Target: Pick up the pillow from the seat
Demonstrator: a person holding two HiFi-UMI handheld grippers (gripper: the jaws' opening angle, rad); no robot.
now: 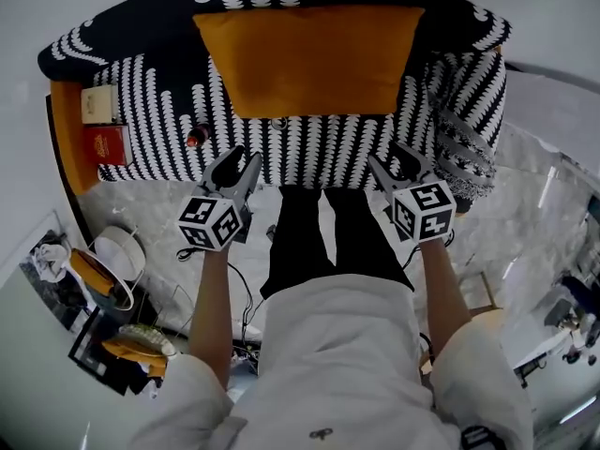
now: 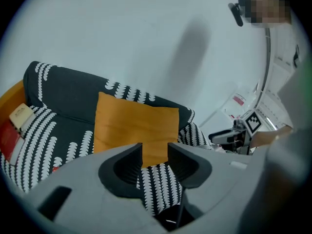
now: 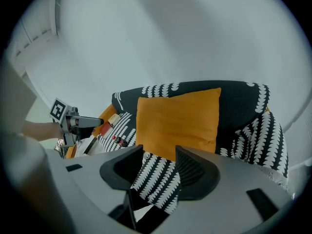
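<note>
Pillow: orange and rectangular, propped upright against the backrest, midway along the rear edge of the sofa, which is black with a white pattern.
Left tool: jaws apart with nothing between them, held above the sofa's front edge, well short of the pillow.
Right tool: jaws likewise apart and empty, above the front edge nearer the right end.
Left end of sofa: a red box and a pale box lie on an orange ledge.

Matt orange cloth pillow on a patterned woven-cloth seat.
</note>
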